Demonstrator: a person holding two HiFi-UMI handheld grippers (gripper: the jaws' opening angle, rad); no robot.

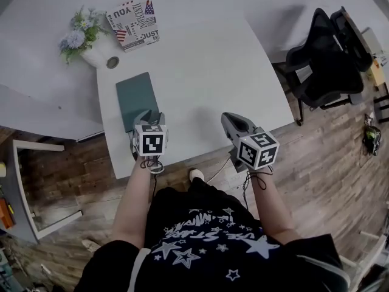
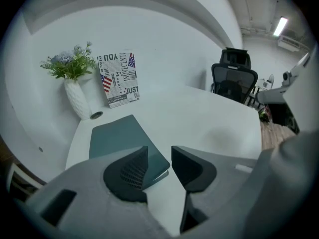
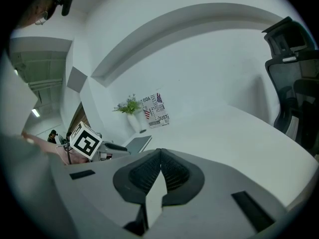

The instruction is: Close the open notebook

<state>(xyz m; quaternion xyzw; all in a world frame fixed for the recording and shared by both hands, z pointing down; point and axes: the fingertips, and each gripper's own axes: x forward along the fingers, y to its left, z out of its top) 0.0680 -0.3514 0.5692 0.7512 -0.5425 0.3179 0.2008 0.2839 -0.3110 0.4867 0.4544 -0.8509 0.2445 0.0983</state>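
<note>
Notebook [image 1: 137, 99]: flat rectangle with a smooth matte teal cover facing up. It looks closed, with a thin pale page edge along the near side. It sits on the left part of the table, around 9 o'clock from the table's middle in the head view.

Table [image 1: 206, 72]: plain white top, smooth, with straight edges and squared corners.

Left gripper [image 1: 149, 115]: at the notebook's 6 o'clock edge, jaws released with a clear gap between them. The left gripper view shows the notebook's near corner past the gap, and neither pad is pressing on it. Pads are dark, wedge-shaped, with a fine ribbed face – the body is grey moulded plastic.

Right gripper [image 1: 234, 121]: over the table's near edge, roughly 3 o'clock from the left gripper and well clear of the notebook. Jaws are clenched, ribbed pads face to face, nothing in between.

Marker cubes: one on each gripper, white with black square patterns.

Vase [image 1: 97, 55]: white and rounded, holding green leaves and pale blue flowers, about 11 o'clock from the notebook.

Printed card [image 1: 135, 23]: stiff rectangle with black lettering and flag patches, propped at the wall – 12 o'clock from the notebook.

Office chair [image 1: 325, 59]: black, mesh-looking back, off the table's 3 o'clock side.

Floor [image 1: 328, 163]: wood-look planks, brownish.
</note>
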